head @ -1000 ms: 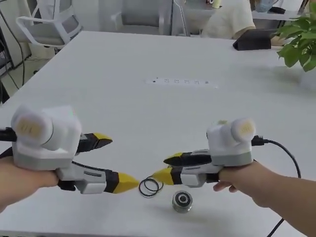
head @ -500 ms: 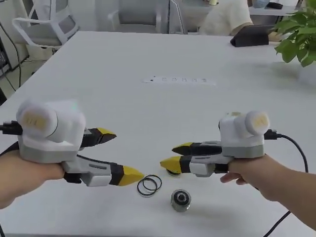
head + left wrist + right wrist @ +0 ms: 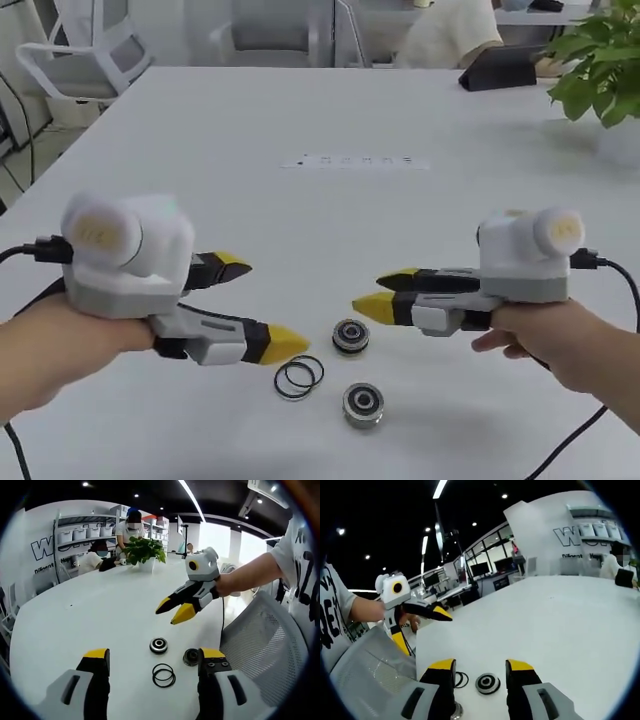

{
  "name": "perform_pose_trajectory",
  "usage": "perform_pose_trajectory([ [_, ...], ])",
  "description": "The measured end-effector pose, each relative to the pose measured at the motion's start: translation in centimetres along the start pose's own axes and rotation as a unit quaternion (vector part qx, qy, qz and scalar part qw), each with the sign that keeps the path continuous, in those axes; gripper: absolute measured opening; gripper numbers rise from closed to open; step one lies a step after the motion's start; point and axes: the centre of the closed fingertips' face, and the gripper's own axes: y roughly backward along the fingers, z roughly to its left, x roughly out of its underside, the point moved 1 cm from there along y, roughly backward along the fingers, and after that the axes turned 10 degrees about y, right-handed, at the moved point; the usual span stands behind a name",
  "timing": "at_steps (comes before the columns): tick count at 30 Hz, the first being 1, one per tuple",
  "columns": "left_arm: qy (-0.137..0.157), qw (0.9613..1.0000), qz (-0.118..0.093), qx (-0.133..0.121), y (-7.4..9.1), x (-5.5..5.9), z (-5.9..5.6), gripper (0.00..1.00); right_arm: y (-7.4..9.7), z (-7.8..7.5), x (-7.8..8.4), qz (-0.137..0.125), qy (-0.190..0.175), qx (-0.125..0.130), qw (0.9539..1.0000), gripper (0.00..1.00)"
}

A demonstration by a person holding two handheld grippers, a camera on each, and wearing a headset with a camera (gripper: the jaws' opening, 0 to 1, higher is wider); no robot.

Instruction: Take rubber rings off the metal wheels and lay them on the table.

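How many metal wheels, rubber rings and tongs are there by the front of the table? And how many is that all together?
Metal wheels: 2
Rubber rings: 2, lying overlapped
Tongs: 2, the left tongs and the right tongs
Total: 6

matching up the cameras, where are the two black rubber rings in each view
Head view: rubber rings low centre, lower left of the farther metal wheel.
Left gripper view: rings low centre, below that wheel.
Right gripper view: rings low, left of it.
Shared landmark: that metal wheel.
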Motion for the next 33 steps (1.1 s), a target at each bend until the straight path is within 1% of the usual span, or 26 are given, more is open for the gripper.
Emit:
perform_pose_trajectory([
  [5,0.003,1.0000,0.000,0.001,-0.5,-0.2,0.3,0.69,0.7,-0.3,0.1,-0.001,-0.003,0.011,0.9999,0.38],
  [8,0.008,0.9999,-0.008,0.010,-0.8,-0.6,0.2,0.68,1.1,-0.5,0.4,0.000,-0.005,0.018,0.9998,0.38],
  [9,0.007,0.9999,-0.008,0.011,-0.9,-0.6,0.2,0.68,1.1,-0.6,0.5,0.001,-0.005,0.019,0.9998,0.38],
  [13,-0.002,1.0000,0.000,0.009,-1.5,-0.4,0.3,0.66,1.4,-0.7,0.9,0.005,-0.004,0.024,0.9997,0.37],
  [17,-0.001,0.9999,0.000,0.012,-1.8,-0.4,0.2,0.65,1.4,-0.7,1.2,0.008,-0.003,0.024,0.9997,0.37],
  [18,-0.002,0.9998,-0.001,0.018,-2.0,-0.4,0.0,0.63,1.3,-0.6,1.4,0.010,-0.003,0.024,0.9997,0.37],
  [23,-0.003,0.9997,0.007,0.021,-2.7,0.0,-0.1,0.60,1.2,-0.5,1.9,0.014,-0.001,0.023,0.9996,0.37],
  [27,-0.003,0.9997,0.006,0.024,-3.1,-0.1,-0.2,0.59,1.0,-0.5,2.3,0.021,0.002,0.020,0.9996,0.37],
  [33,-0.008,0.9994,0.014,0.030,-3.9,0.2,-0.5,0.57,0.8,-0.3,3.0,0.029,0.007,0.015,0.9994,0.36],
])
